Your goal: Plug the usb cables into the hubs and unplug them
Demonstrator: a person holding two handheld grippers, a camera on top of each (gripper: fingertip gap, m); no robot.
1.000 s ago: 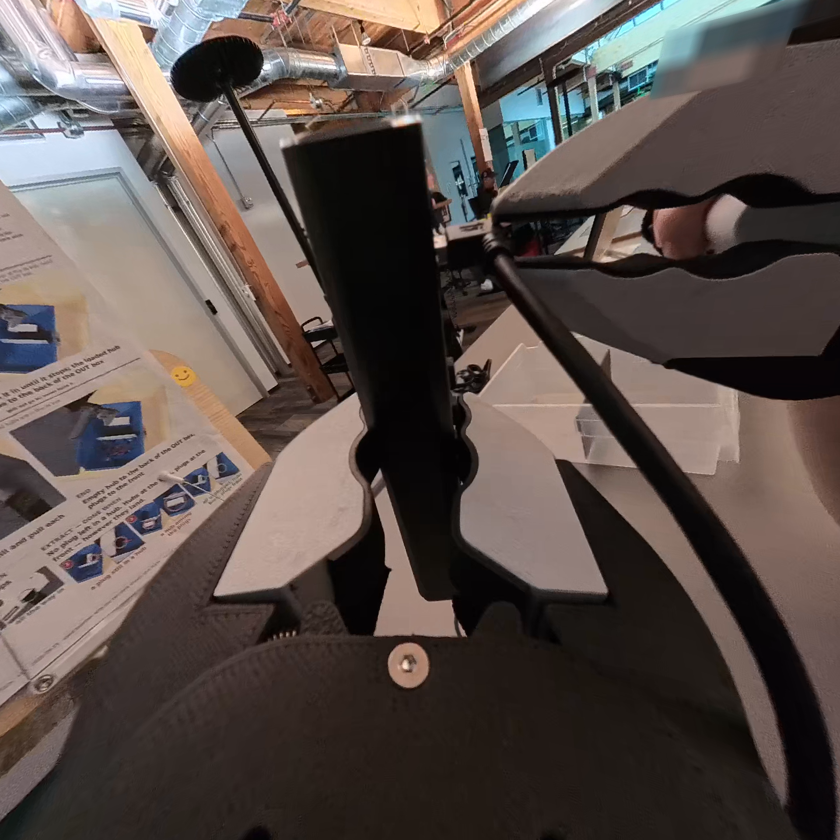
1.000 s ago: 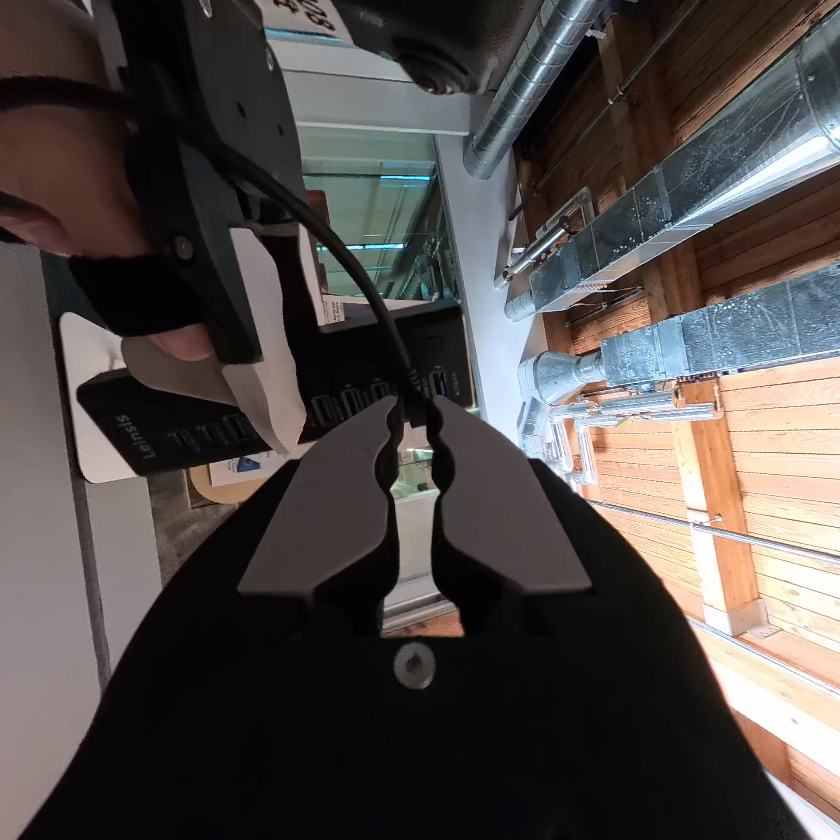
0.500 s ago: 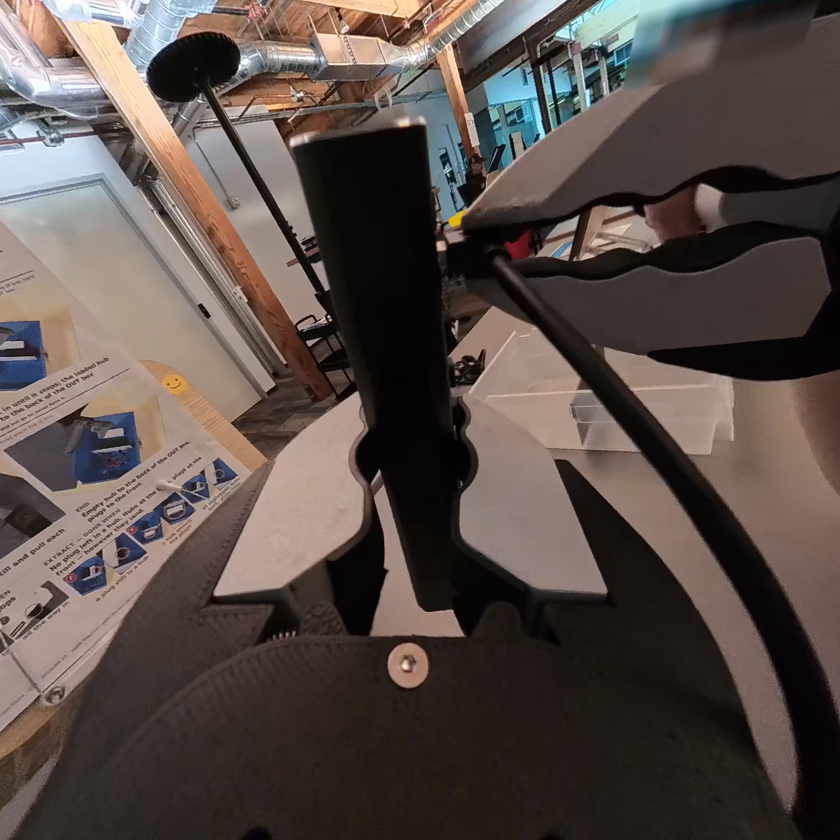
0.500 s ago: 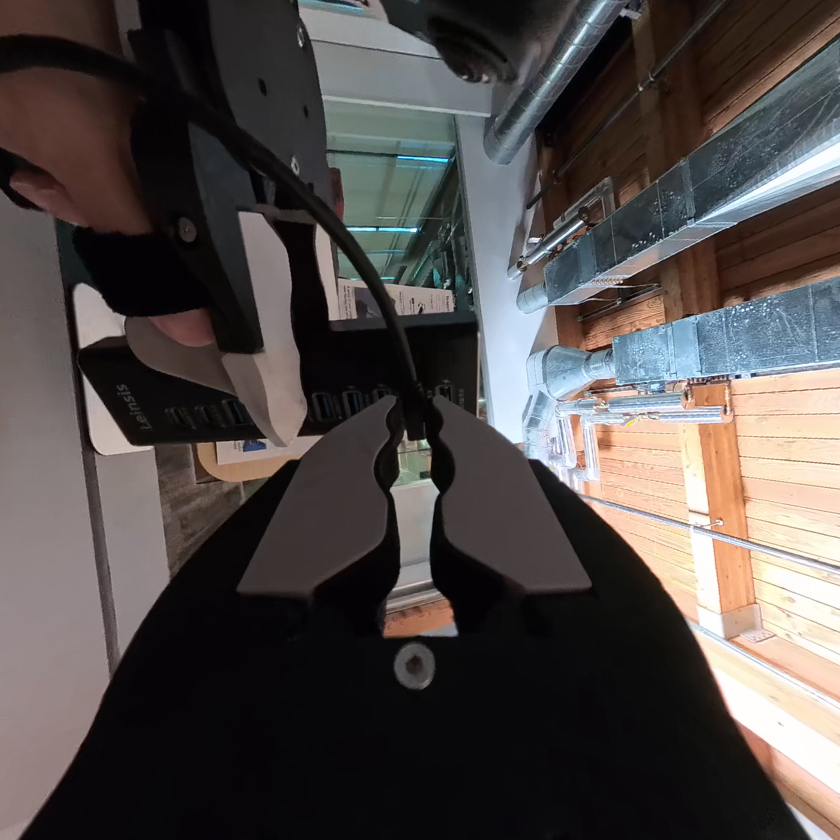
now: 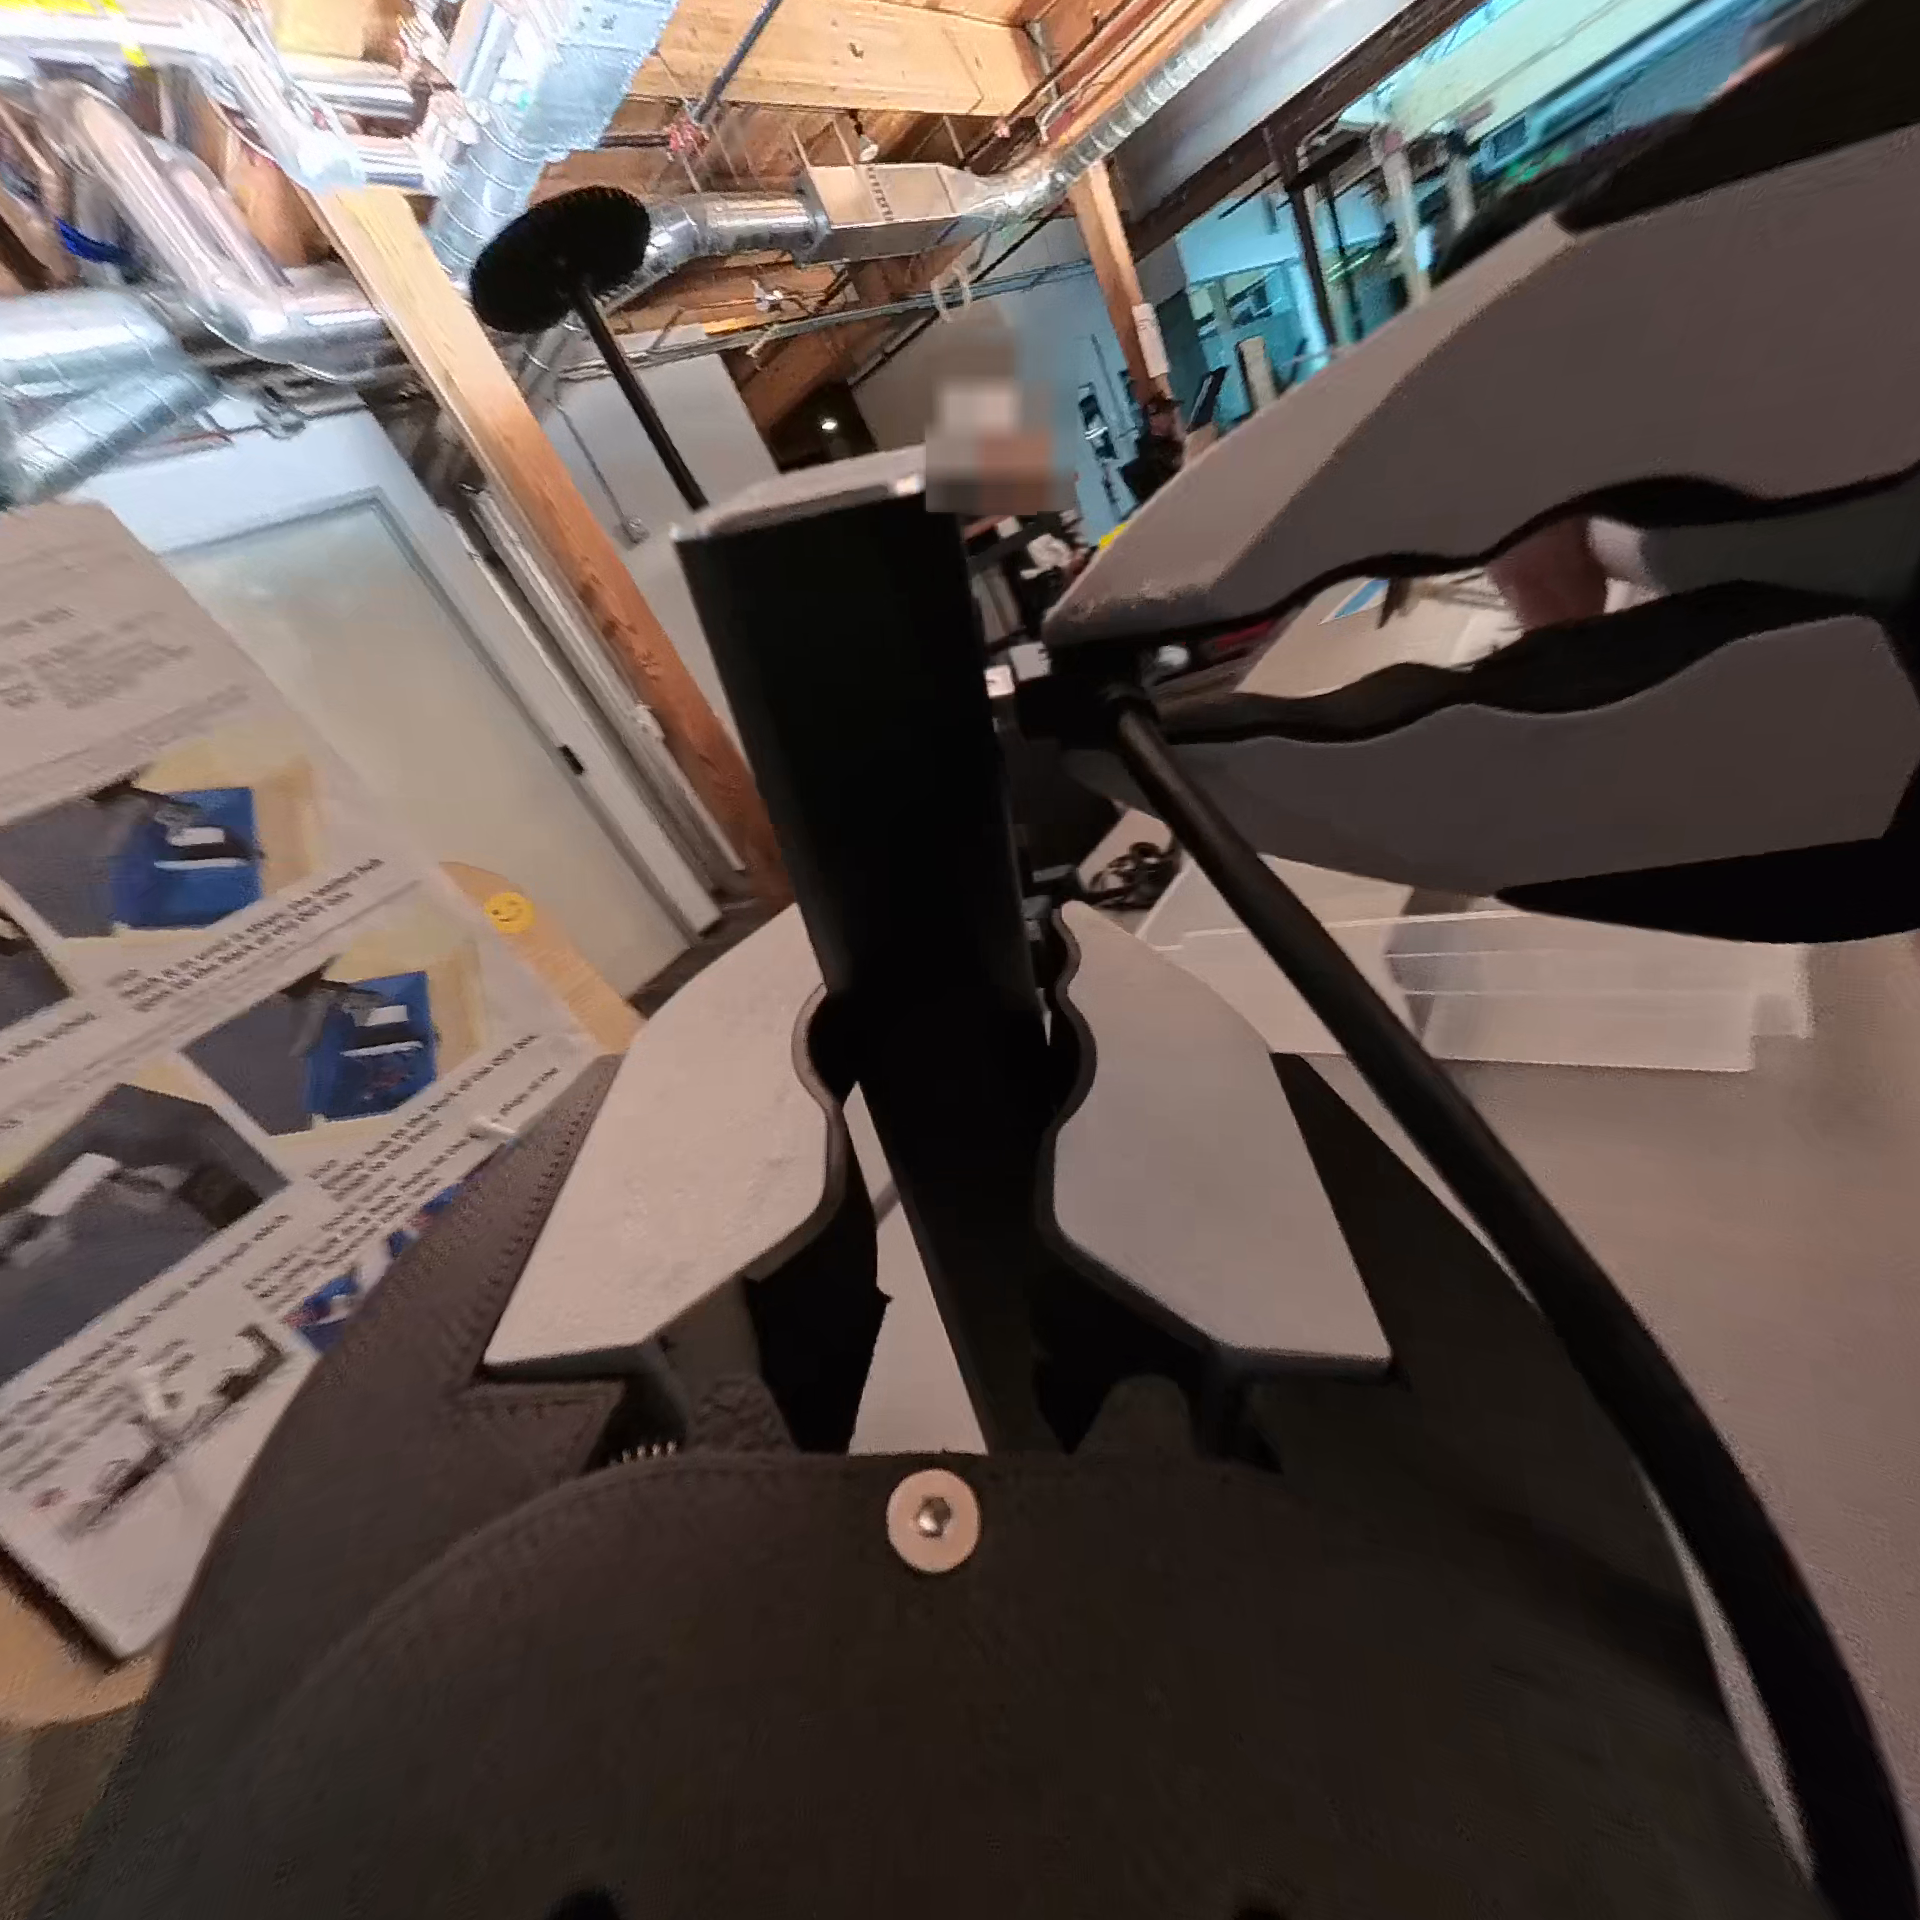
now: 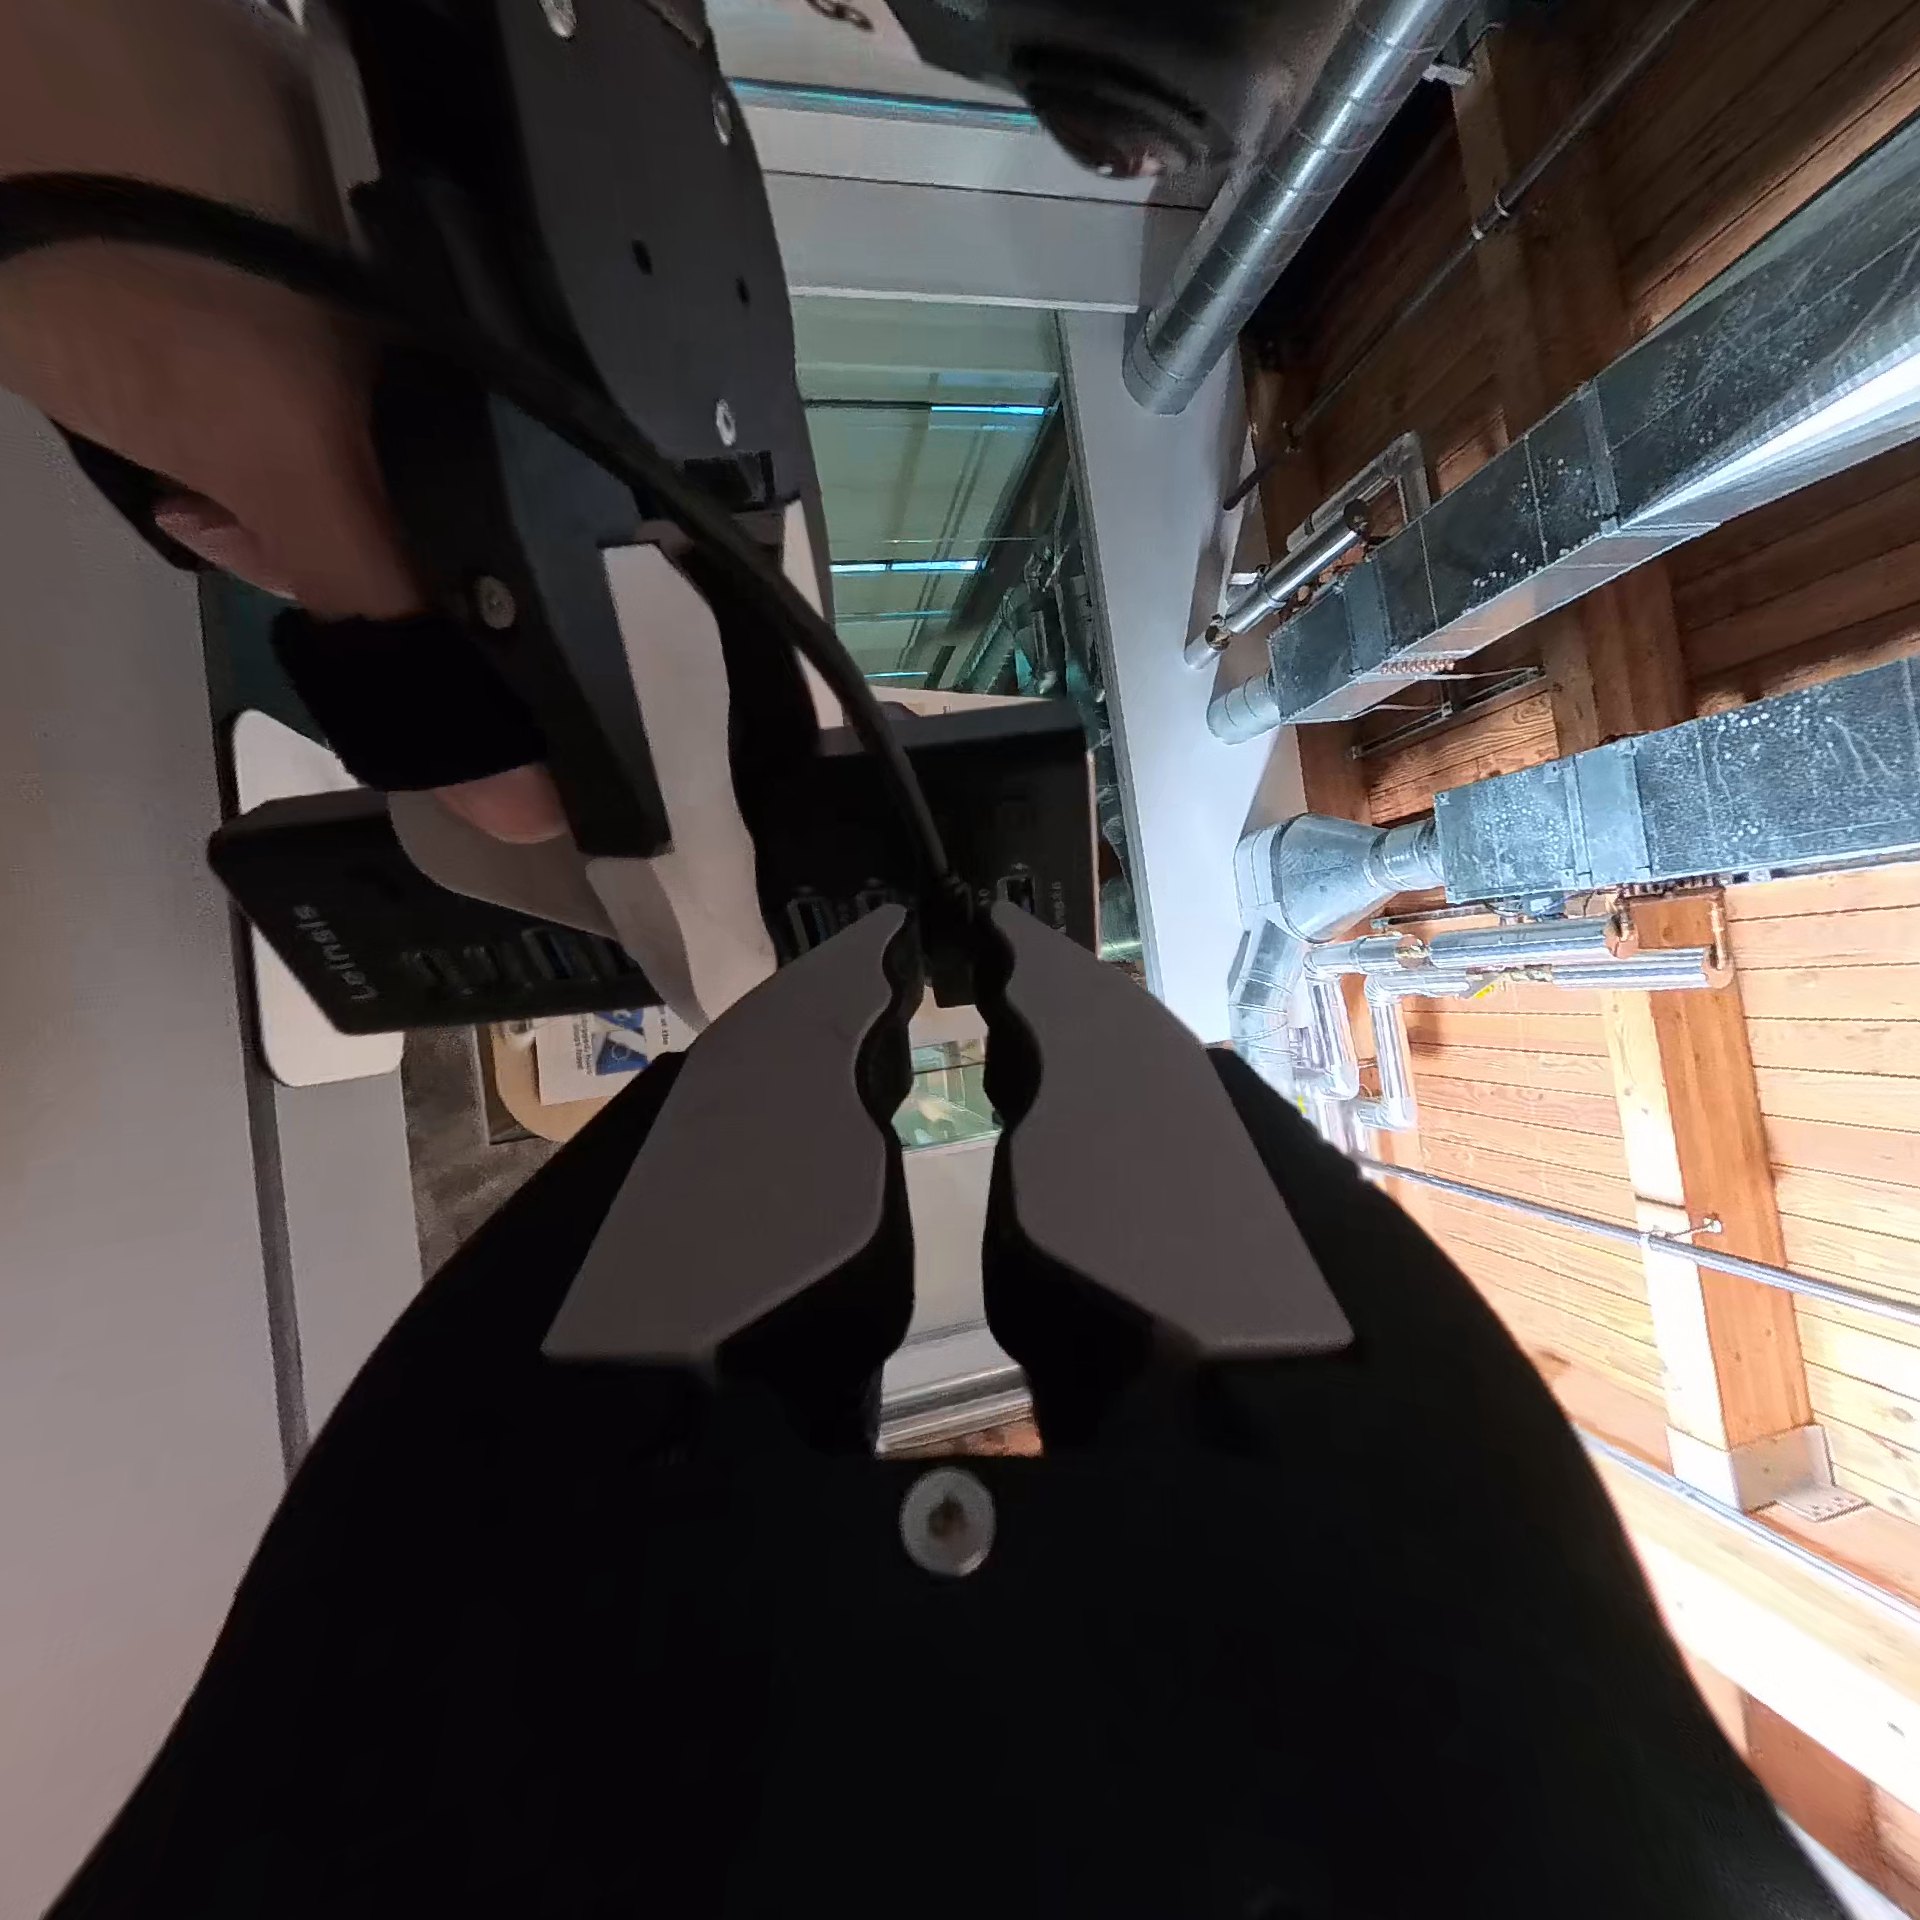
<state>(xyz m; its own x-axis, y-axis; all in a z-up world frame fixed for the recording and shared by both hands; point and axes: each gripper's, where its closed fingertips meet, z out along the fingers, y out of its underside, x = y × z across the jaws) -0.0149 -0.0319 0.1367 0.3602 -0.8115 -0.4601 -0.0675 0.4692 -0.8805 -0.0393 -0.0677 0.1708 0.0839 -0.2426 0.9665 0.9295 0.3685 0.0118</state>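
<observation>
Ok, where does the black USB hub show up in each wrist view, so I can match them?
Left wrist view: the hub stands centre frame, end-on, clamped between the left gripper fingers.
Right wrist view: the hub lies across the middle left, port side showing, partly behind the left gripper.
Shared landmark: the black cable held at its plug by the right gripper, also seen in the right wrist view.

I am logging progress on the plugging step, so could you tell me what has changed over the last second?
Little has changed: the right gripper stays shut on the USB plug at the black hub's port row, and the left gripper still clamps the hub. Only the cameras' framing shifted slightly.
</observation>
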